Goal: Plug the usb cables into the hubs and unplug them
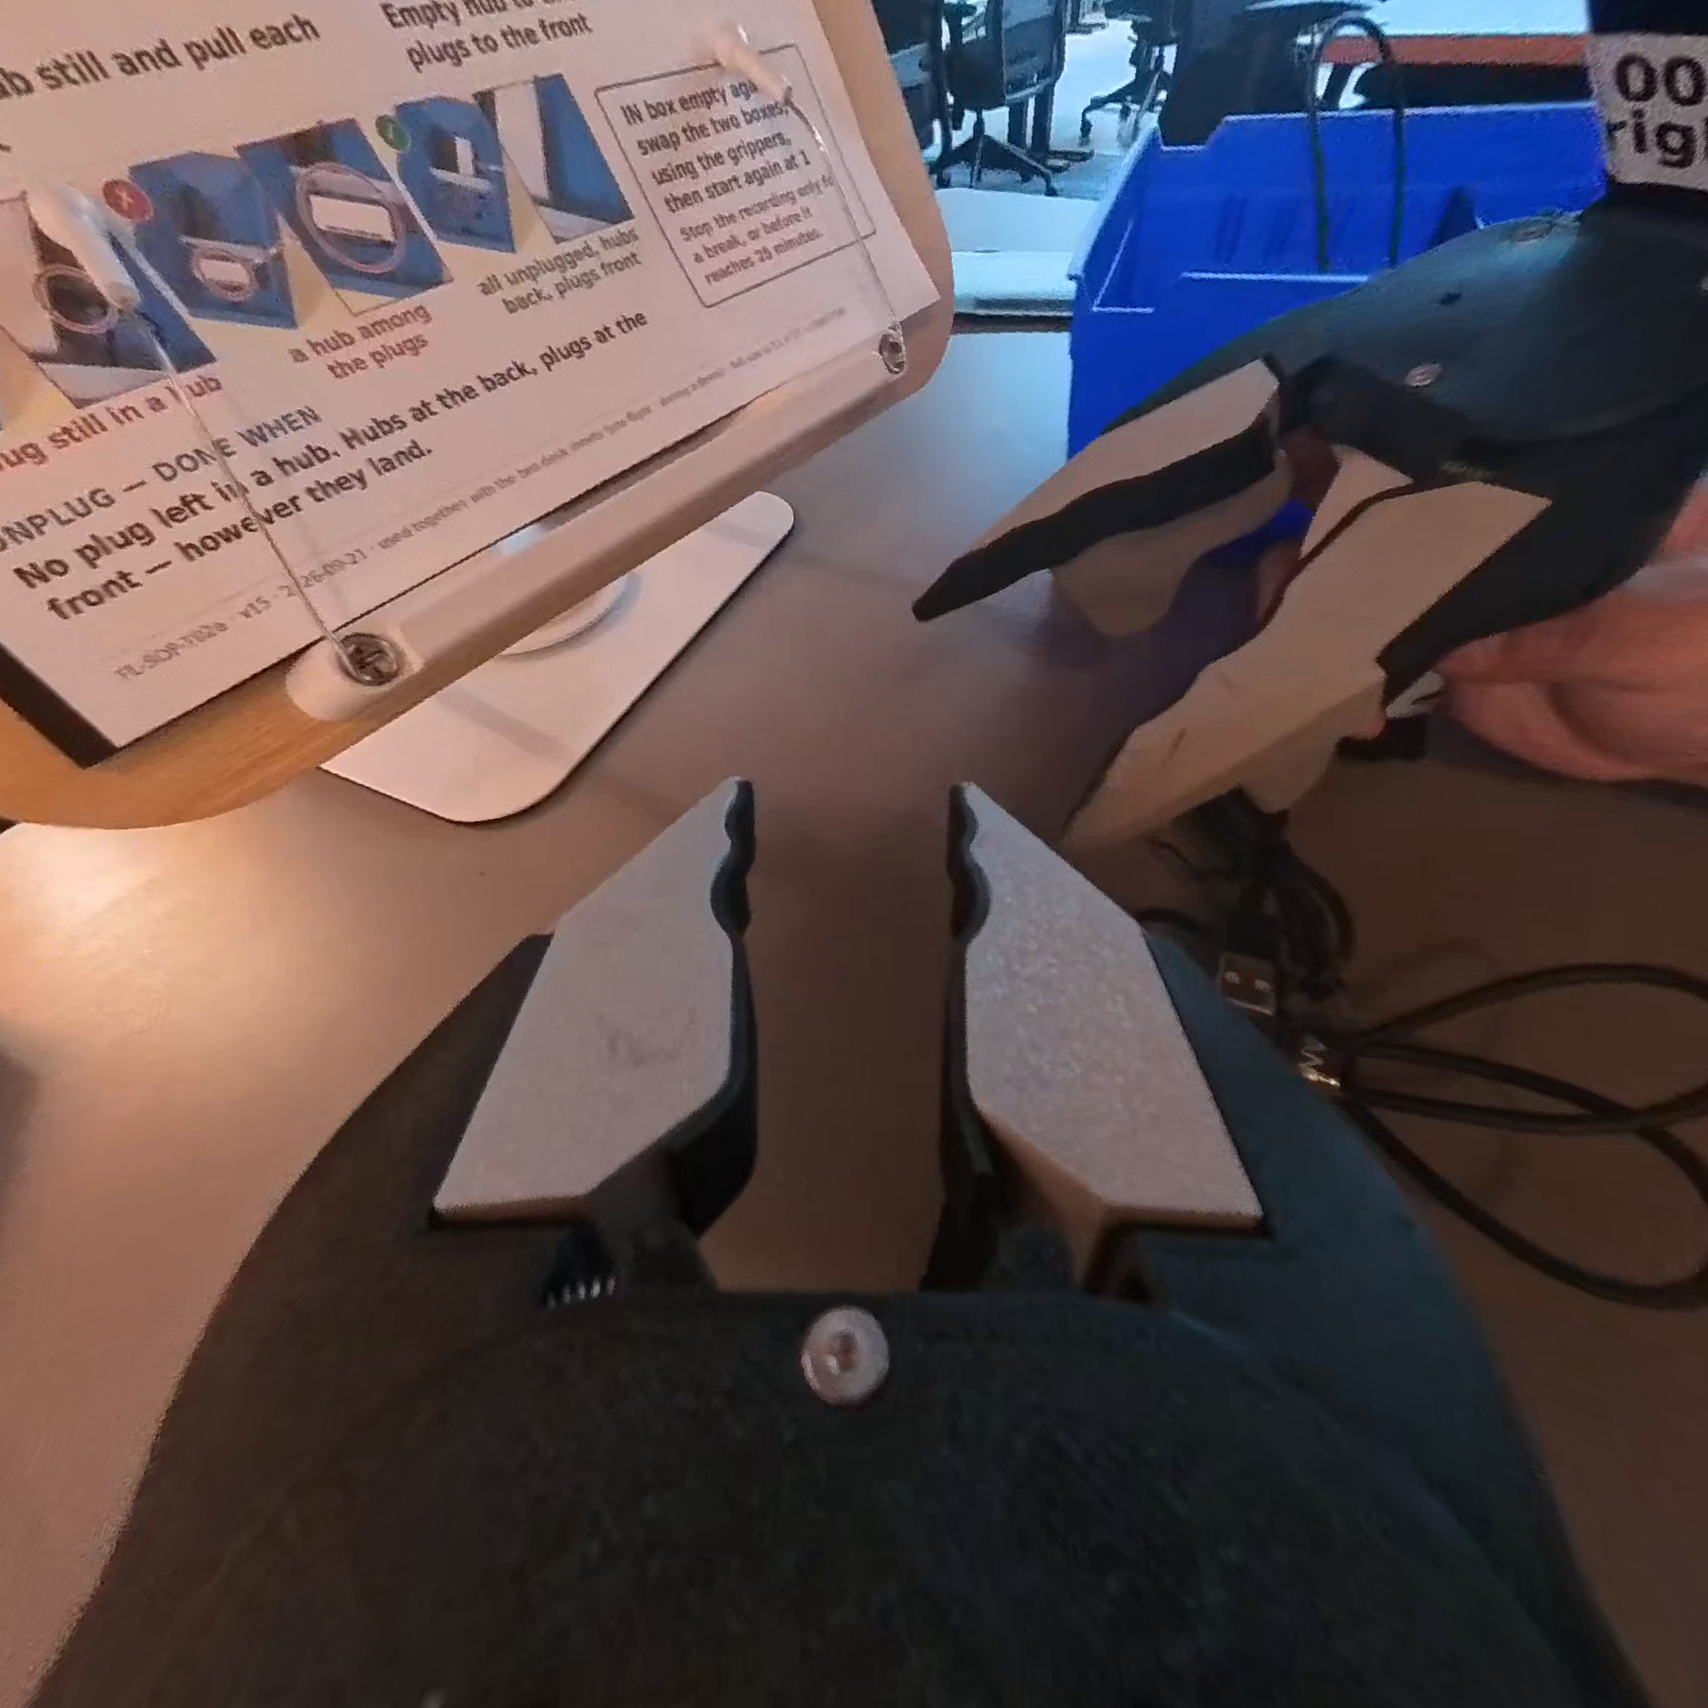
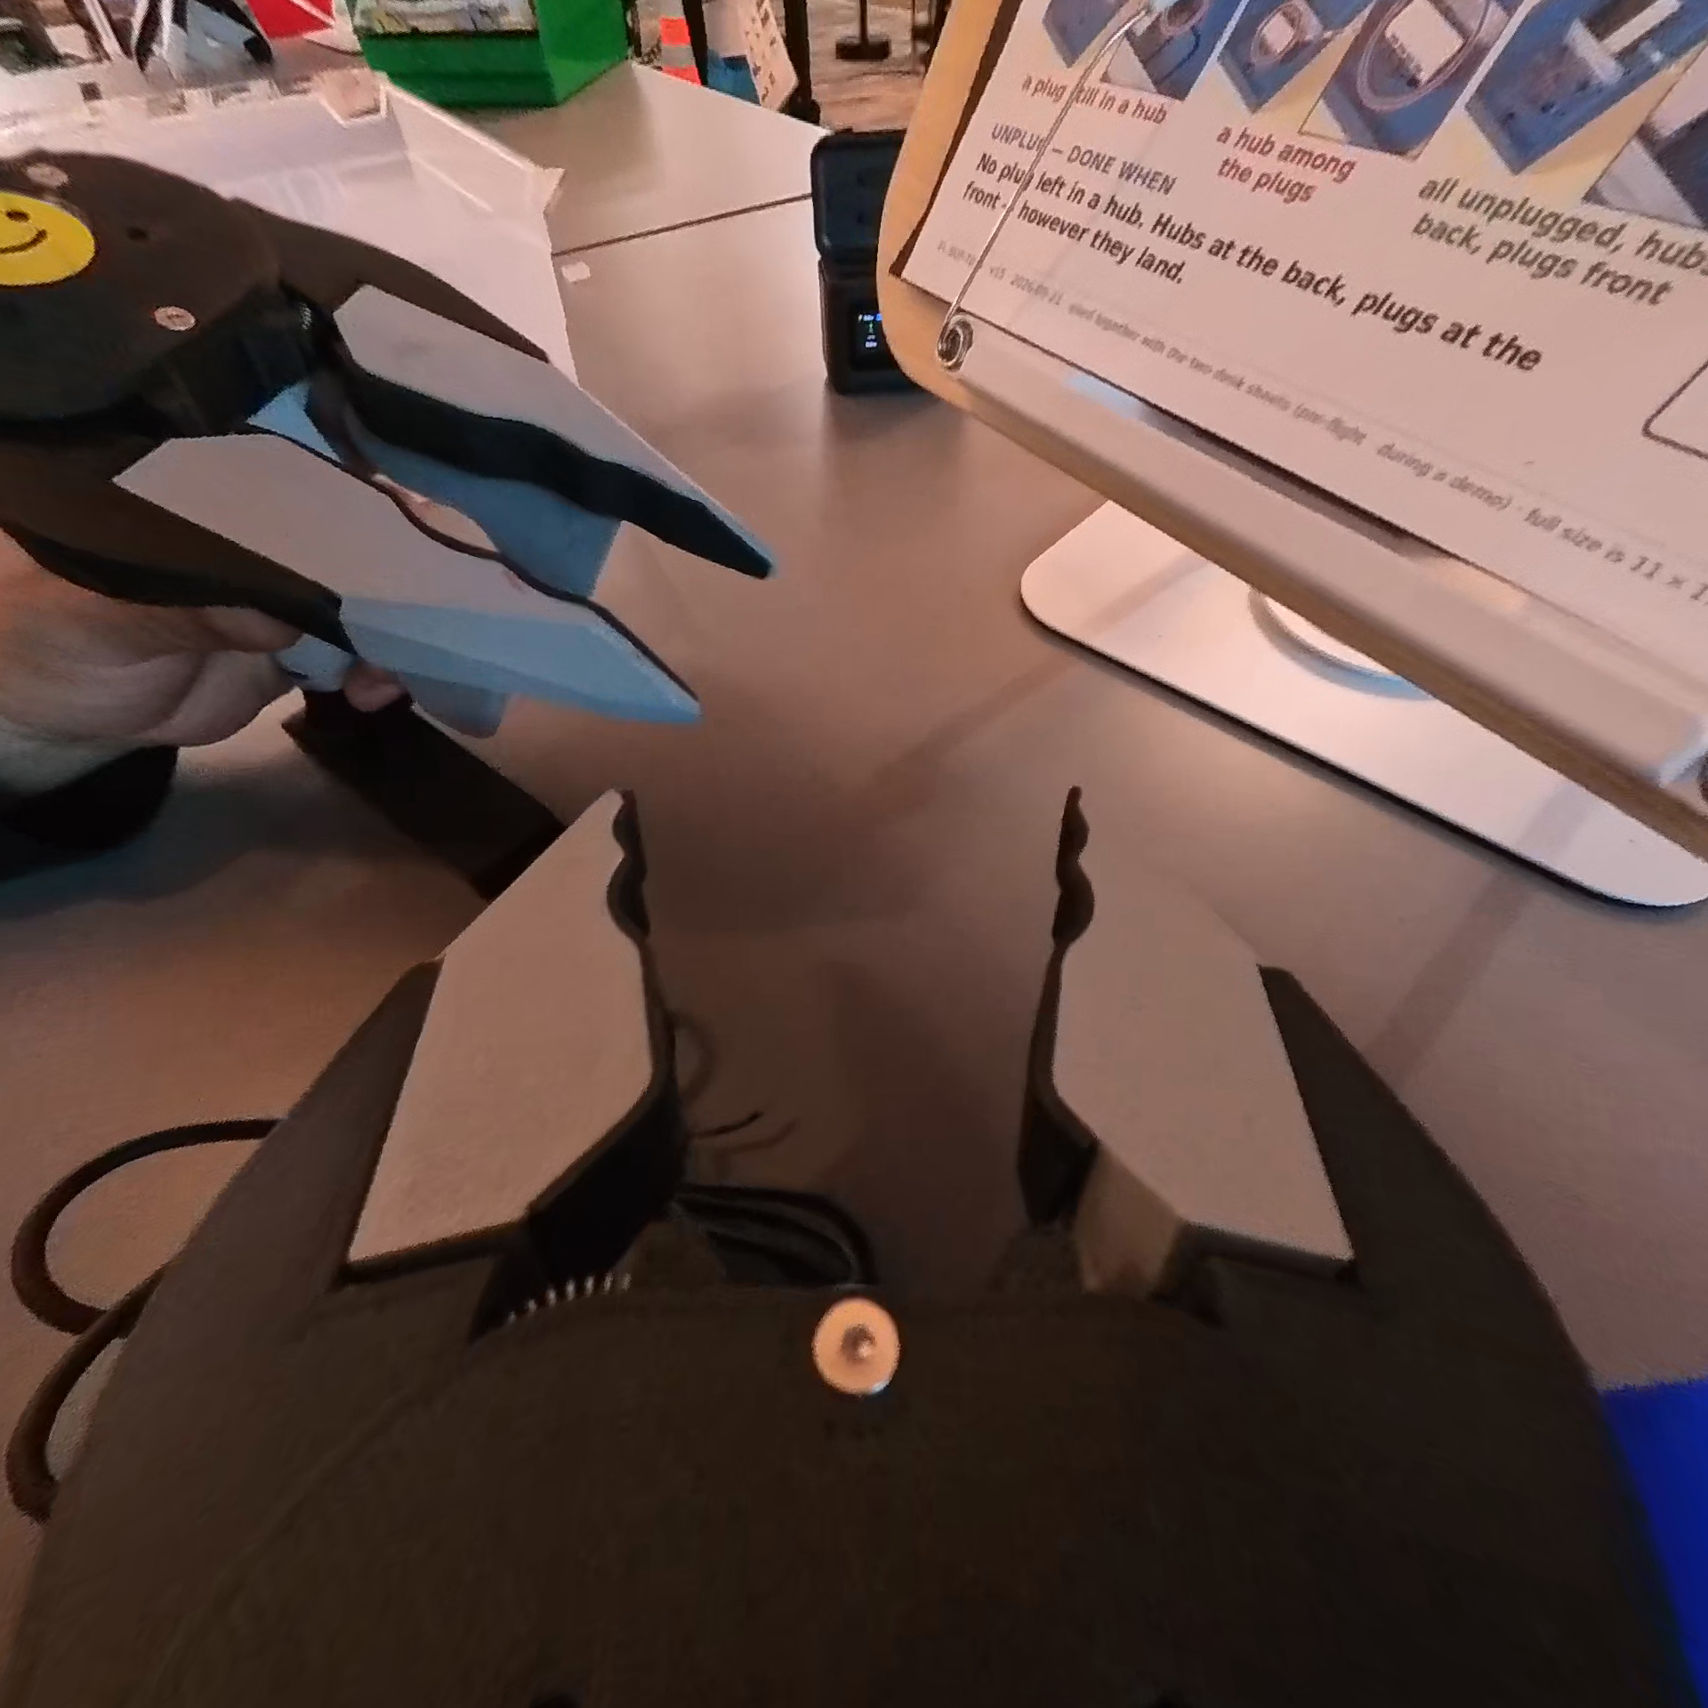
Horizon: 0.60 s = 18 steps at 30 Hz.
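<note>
My left gripper (image 1: 850,804) is open and empty, held over the grey table (image 1: 277,1017). My right gripper (image 2: 848,804) is open wider and also empty. Each shows in the other's view: the right gripper (image 1: 998,721) to the upper right, the left gripper (image 2: 730,638) to the upper left, both held by a hand. A tangle of black USB cables (image 1: 1442,1072) lies on the table under the right gripper, with a metal plug (image 1: 1248,984) showing. The cables also show in the right wrist view (image 2: 776,1229) behind the fingers. No hub is visible.
An instruction sheet on a wooden board (image 1: 462,323) with a white base (image 1: 573,702) stands just ahead; it also shows in the right wrist view (image 2: 1294,323). A blue bin (image 1: 1294,277) stands at the back right. A small black device (image 2: 860,277) and a green box (image 2: 490,46) are farther off.
</note>
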Motion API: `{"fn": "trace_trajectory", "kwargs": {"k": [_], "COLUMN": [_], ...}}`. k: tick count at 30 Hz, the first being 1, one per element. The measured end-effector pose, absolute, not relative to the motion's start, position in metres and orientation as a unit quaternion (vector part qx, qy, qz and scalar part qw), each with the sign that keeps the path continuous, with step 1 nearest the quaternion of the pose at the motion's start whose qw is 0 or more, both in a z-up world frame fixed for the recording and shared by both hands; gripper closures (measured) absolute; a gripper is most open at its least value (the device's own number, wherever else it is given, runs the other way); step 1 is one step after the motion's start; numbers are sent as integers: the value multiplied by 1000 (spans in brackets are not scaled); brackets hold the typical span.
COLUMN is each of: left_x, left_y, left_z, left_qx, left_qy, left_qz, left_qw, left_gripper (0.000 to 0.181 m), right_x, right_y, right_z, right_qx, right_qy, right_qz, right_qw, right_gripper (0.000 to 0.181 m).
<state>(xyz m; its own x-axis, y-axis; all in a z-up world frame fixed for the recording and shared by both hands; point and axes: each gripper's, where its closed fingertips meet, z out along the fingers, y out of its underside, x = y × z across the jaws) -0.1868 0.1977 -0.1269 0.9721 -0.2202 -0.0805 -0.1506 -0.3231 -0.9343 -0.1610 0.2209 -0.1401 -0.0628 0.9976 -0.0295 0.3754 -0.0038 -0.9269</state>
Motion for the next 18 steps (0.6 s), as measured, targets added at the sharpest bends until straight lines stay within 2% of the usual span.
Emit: {"fn": "trace_trajectory", "kwargs": {"k": [6, 12, 18], "left_x": [-195, -201, -195], "left_y": [198, 202, 197], "left_z": [-127, -135, -132], "left_qx": [-816, -834, -846], "left_qy": [92, 69, 51], "left_qz": [-38, -32, -62], "left_qw": [570, 546, 527], "left_gripper": [142, 147, 142], "right_x": [-169, -169, -165], "right_y": [210, 202, 205], "right_z": [-142, -142, -137], "right_qx": [-562, -541, -544], "right_qy": [-611, -634, -624], "right_qz": [431, 410, 422], "right_qw": [354, 370, 369], "right_gripper": [93, 93, 93]}}
